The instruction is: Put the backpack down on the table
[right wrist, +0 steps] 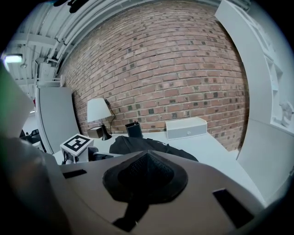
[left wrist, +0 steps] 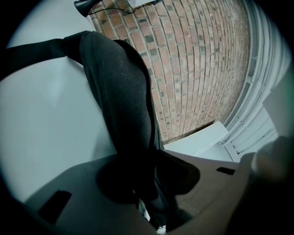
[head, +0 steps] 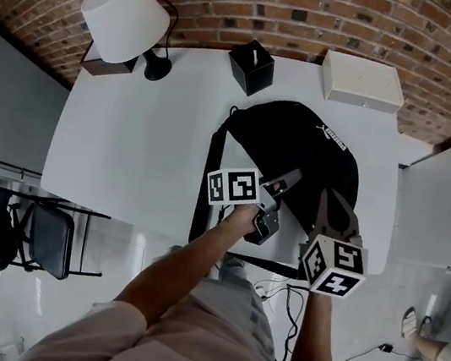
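Nearest the person, the left claw (head: 287,183) stands spread, with a dark fold of the backpack (head: 292,139) running loose between its jaws. In the left gripper view the pads do not seem to press on it. Just beside it, the right claw (head: 336,213) is pinching a peak of the bag's mesh fabric, and the right gripper view shows the cloth bunched up between closed jaws. The backpack itself lies slumped on the white worktop (head: 137,143), its near end by the front edge and a strap trailing along its left side. It looks soft and limp, probably light and nearly empty, so it will likely sag and fold wherever it is not supported. A strap or the padded top should give the firmest hold, while thin cloth may slip from the pads. Beyond the bag stand a black box (head: 251,67), a white box (head: 362,80) and a lamp (head: 124,17), close to the brick wall (head: 322,12).
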The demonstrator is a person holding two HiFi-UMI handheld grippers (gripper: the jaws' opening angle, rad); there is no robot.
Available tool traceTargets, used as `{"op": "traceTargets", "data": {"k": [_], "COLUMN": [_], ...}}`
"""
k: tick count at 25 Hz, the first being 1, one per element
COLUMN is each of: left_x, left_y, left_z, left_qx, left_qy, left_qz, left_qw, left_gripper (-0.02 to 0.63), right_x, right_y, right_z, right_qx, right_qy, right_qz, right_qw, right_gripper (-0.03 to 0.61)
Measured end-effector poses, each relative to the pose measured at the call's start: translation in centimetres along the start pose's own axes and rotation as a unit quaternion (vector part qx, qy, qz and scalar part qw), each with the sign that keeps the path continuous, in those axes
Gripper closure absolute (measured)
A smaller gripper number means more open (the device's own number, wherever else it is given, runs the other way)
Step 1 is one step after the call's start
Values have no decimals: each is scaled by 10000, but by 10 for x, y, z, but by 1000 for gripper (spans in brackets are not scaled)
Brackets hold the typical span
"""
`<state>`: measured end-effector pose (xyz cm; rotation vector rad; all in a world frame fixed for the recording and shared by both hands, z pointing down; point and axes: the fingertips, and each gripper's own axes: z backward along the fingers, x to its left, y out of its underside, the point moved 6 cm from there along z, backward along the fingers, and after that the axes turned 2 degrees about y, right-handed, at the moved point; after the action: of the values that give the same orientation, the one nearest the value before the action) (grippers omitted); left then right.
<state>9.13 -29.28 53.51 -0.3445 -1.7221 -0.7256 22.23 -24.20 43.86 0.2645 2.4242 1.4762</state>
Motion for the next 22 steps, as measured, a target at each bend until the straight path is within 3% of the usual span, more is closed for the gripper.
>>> {"op": "traceTargets", "data": {"k": [10, 22], "left_x": [9, 16], "left_y": [5, 4], "left_z": [16, 46], "left_qx": [367, 508], "left_qy": [-370, -568], "left_qz": [-620, -916], "left_qw": [9967, 9929], "left_gripper": [459, 457], "right_x": [27, 66], "right_y": [4, 8], "right_z": [-23, -44], "right_qx": [193, 319], "right_qy": [-359, -801], "right_qz": [134, 329], "right_qw": [9991, 9957], "right_gripper": [578, 578]}}
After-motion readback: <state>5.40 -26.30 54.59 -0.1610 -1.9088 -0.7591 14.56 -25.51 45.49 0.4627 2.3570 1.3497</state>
